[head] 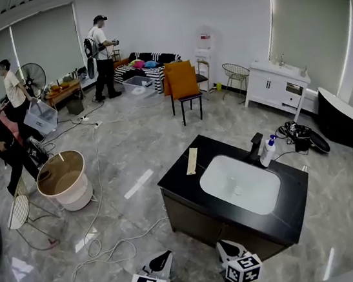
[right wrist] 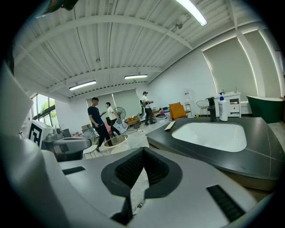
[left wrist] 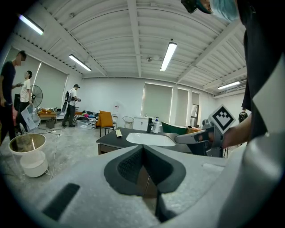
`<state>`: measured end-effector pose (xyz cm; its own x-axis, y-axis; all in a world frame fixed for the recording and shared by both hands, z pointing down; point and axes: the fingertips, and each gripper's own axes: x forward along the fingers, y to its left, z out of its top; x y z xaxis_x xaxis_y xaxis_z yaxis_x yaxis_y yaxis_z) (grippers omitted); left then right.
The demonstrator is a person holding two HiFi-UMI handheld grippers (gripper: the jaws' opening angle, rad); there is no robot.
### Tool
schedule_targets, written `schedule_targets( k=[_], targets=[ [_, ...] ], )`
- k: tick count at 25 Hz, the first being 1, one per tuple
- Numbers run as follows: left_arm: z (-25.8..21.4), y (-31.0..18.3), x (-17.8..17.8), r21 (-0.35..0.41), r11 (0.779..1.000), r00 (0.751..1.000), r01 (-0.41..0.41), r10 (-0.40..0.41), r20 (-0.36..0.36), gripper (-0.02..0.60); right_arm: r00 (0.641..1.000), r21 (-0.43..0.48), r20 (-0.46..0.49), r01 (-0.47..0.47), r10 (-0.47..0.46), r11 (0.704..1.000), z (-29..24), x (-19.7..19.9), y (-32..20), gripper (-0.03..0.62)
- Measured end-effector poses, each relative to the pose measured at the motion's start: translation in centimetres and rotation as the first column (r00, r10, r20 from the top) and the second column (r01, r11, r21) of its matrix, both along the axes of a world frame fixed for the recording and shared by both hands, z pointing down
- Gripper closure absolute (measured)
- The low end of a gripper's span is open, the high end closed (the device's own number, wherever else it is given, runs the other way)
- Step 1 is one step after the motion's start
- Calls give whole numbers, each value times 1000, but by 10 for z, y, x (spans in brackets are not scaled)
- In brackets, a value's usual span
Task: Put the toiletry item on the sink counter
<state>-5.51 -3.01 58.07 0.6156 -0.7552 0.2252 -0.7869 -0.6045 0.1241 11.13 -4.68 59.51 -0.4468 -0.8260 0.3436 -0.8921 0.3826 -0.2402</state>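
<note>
You're in a big open room: grey marble-look floor [head: 131, 143] with cables trailing over it, white walls, tall windows with the blinds down. A few people stand off at the far left near a fan [head: 34, 77], and there's an orange chair [head: 183, 81] and a white cabinet [head: 276, 84] further back. A beige tub [head: 63, 179] sits on the floor to your left.

Right in front of you is the black sink counter [head: 295, 200] with a white basin [head: 240, 183] sunk in the middle.

Your left gripper [head: 159, 262] and right gripper [head: 230, 251] hang side by side just short of the counter's near edge. Both have their jaws pressed together with nothing between them.

The pump bottle [head: 268, 151] is already on the counter, at the far right corner, just beside the black faucet [head: 255, 145]. It's across the basin from both grippers, well apart from them. It stands upright, long axis vertical, pump head on top; can't tell which way the nozzle faces.

There's also a pale flat strip [head: 192, 160] lying on the counter's far left part, its length running away from you.
</note>
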Motion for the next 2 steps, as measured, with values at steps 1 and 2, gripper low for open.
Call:
schedule_targets(
  k=[1,2],
  targets=[
    [1,-1,0,0,1000,1000,1,-1,0,572,1000,0,-2,1,-1,1000,0,0,-1,595],
    [2,-1,1,0,1000,1000,1,-1,-1,572,1000,0,-4,2,-2,1000,1,1,-2,597]
  ],
)
